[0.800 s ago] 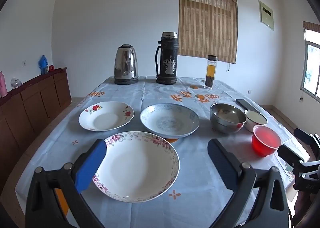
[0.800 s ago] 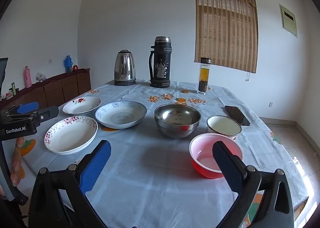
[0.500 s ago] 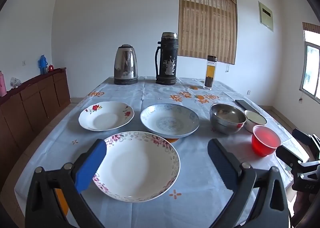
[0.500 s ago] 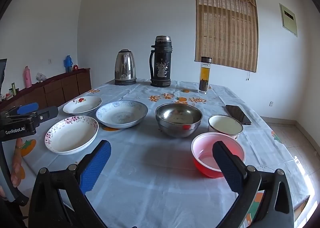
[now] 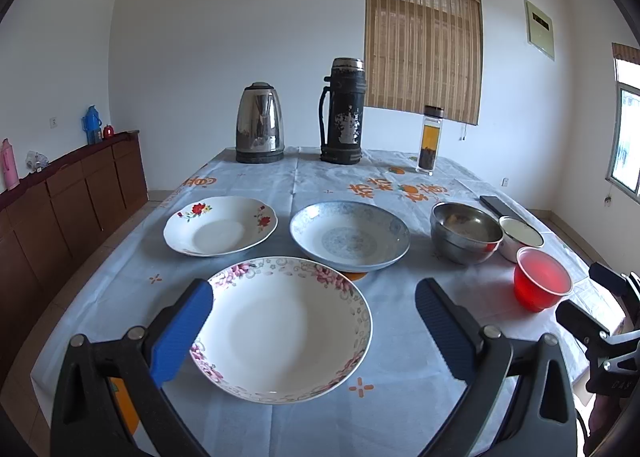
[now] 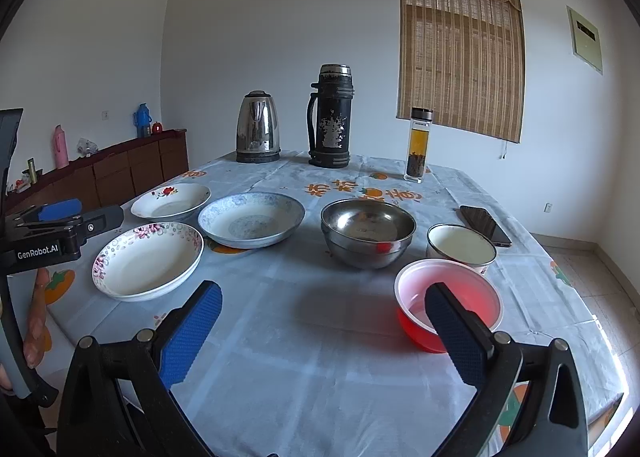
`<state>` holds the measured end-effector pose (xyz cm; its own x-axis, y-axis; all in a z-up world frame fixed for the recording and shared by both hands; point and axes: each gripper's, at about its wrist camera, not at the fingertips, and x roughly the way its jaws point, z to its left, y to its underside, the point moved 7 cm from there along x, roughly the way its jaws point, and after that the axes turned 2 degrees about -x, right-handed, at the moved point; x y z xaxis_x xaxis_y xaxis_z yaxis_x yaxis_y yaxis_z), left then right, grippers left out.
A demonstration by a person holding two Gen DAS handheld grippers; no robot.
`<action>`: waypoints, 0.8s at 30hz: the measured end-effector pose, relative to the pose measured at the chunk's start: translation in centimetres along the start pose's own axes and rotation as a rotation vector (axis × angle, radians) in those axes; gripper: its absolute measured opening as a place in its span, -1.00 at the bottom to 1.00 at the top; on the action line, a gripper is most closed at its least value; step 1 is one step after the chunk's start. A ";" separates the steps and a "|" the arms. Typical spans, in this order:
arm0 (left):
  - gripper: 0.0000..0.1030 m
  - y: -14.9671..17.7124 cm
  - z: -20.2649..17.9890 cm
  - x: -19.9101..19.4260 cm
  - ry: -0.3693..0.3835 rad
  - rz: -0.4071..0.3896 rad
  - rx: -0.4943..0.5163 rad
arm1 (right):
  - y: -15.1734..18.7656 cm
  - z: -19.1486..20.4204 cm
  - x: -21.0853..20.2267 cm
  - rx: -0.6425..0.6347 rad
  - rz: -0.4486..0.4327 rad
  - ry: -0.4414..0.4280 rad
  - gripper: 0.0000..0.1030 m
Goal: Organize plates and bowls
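Your left claw [image 5: 312, 327] is a black frame with two angular arms, each tipped by a blue, finely ribbed pad, and a round silver screw head sits at each pivot along the arms. Your right claw [image 6: 322, 327] is built the same way: black arms, blue textured pads, silver screws at the joints. Seen side-on from the right wrist view, the left claw's black body carries white "GenRobot.AI" lettering and a grey handle, with your fingers [image 6: 34, 341] wrapped round it.

On the desk [image 6: 320, 357] stand three plates [image 5: 280, 329], three bowls [image 6: 368, 233], one kettle [image 5: 260, 123], one flask [image 5: 343, 113], one bottle [image 5: 429, 139] and one phone [image 6: 485, 225].
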<state>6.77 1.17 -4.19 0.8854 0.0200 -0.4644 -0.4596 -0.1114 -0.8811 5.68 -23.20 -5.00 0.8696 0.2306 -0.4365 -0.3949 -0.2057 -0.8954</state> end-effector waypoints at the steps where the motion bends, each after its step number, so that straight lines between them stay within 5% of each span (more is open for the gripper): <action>1: 0.99 0.0 0.0 0.0 0.000 0.000 0.000 | 0.0 0.0 0.0 -0.001 0.002 -0.001 0.99; 24: 0.99 0.2 0.5 0.7 -0.004 0.009 -0.008 | 0.2 0.7 0.7 0.008 0.007 -0.032 0.98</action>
<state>7.23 1.69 -4.78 0.8807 0.0230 -0.4731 -0.4674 -0.1198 -0.8759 6.04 -22.44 -5.53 0.8570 0.2595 -0.4453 -0.4036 -0.1994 -0.8930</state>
